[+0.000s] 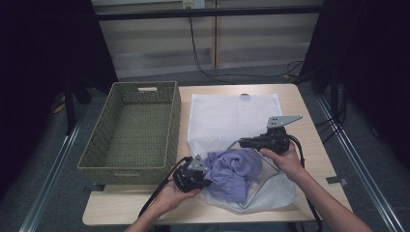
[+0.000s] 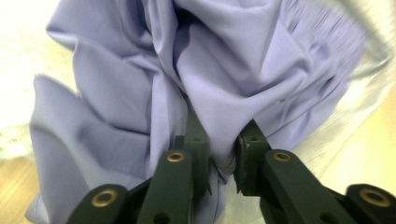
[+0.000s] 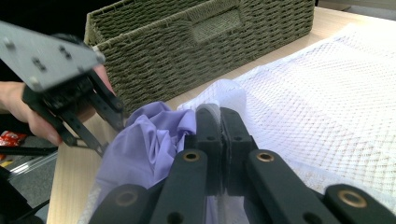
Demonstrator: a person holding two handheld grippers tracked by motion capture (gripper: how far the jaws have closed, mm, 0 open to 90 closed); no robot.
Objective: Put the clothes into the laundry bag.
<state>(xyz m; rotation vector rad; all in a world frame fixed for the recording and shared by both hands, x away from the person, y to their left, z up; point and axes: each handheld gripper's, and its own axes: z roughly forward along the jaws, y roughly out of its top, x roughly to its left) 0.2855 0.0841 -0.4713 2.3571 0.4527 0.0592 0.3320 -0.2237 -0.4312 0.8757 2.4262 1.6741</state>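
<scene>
Dim room: pale panelled wall [image 1: 159, 43], grey floor [image 1: 43, 183], wooden table [image 1: 309, 145].

Both tongs are black, built of flat linked bars pinned with brass-coloured rivets, each ending in two thick black jaws. The left tongs [image 1: 193, 175] and the right tongs [image 1: 246, 142] each carry a grey three-cornered plate on top, dotted with small screws. A black cable trails from each; the forearms are bare, no sleeves
</scene>
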